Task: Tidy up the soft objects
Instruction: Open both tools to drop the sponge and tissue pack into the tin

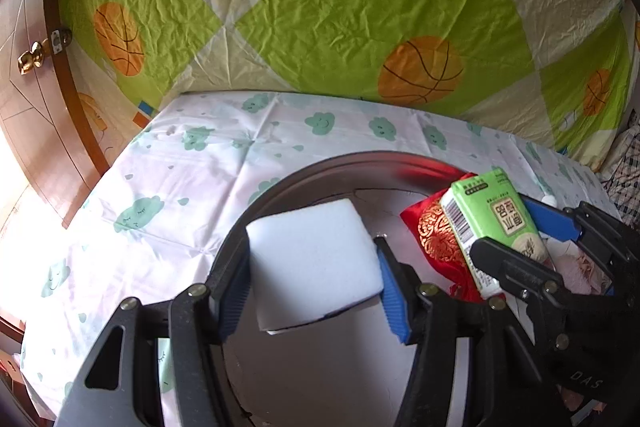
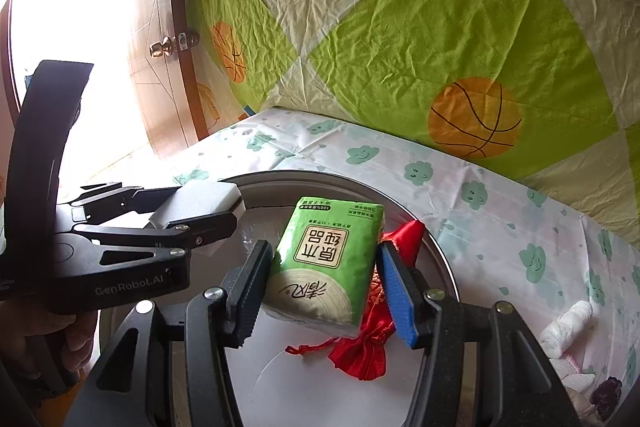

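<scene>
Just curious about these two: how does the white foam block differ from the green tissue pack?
The white foam block is plain and unprinted; the green plastic-wrapped tissue pack carries printed text and a barcode. The block sits in the left gripper, the pack in the right gripper. Both are squeezed between fingers above the round tray.

The green tissue pack (image 2: 328, 263) bears the largest print: a pale label box with four big Chinese characters, seen upside down in the right wrist view, which read 原木纯品. Below that box, on the pack's beige wood-ring part, stands a brush-style brand mark, also upside down and too cursive to read surely. Small lines of Chinese print run along the pack's far end, too small to read. In the left wrist view the same pack (image 1: 494, 223) shows a barcode (image 1: 460, 223) along one side. The left gripper (image 2: 224, 223), seen from the right wrist camera, carries the white words "GenRobot.AI" on its black body. The right gripper (image 1: 532, 227) shows the pale letters "DAS" on its black body.
</scene>
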Demonstrator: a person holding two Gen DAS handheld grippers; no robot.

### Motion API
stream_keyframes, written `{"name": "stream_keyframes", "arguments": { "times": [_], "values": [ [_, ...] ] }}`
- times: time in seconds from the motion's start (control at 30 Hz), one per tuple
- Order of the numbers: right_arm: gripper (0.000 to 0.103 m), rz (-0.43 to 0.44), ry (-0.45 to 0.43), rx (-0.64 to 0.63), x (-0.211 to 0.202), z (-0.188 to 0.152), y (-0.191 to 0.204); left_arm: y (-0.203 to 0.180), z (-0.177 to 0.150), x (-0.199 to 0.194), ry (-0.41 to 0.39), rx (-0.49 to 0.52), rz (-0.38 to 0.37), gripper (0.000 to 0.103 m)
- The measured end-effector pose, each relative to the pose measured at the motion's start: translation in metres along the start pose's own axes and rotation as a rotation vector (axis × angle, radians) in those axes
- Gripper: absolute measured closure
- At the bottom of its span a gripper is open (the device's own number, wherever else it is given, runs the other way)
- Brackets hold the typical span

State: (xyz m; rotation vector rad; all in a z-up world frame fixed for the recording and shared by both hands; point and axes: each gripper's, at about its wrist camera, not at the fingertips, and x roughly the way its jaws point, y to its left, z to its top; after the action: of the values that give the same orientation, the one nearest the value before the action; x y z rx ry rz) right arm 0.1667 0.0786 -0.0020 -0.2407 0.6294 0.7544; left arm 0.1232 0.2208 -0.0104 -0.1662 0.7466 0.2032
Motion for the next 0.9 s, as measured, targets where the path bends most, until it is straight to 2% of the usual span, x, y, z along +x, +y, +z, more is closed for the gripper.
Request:
{"name": "stream_keyframes", "arguments": {
  "times": [0.27, 0.6, 0.73, 0.83, 0.9],
  "values": [
    [0.046, 0.007, 0.051, -0.025, 0.015, -0.005, 0.004, 0.000, 0.000, 0.013, 0.059, 0.023, 0.014, 0.045],
    [0.045, 0.000, 0.059, -0.031, 0.015, -0.005, 0.004, -0.002, 0.001, 0.018, 0.071, 0.022, 0.017, 0.041],
    [0.029, 0.011, 0.044, -0.004, 0.012, -0.005, 0.001, -0.004, 0.001, 0.018, 0.069, 0.032, 0.023, 0.037],
    [0.029, 0.013, 0.026, 0.012, 0.009, -0.008, -0.002, -0.006, 0.002, 0.014, 0.057, 0.033, 0.032, 0.037],
    [0.029, 0.010, 0.016, 0.027, 0.007, -0.012, -0.004, -0.005, 0.000, 0.013, 0.053, 0.024, 0.024, 0.030]
  ]
}}
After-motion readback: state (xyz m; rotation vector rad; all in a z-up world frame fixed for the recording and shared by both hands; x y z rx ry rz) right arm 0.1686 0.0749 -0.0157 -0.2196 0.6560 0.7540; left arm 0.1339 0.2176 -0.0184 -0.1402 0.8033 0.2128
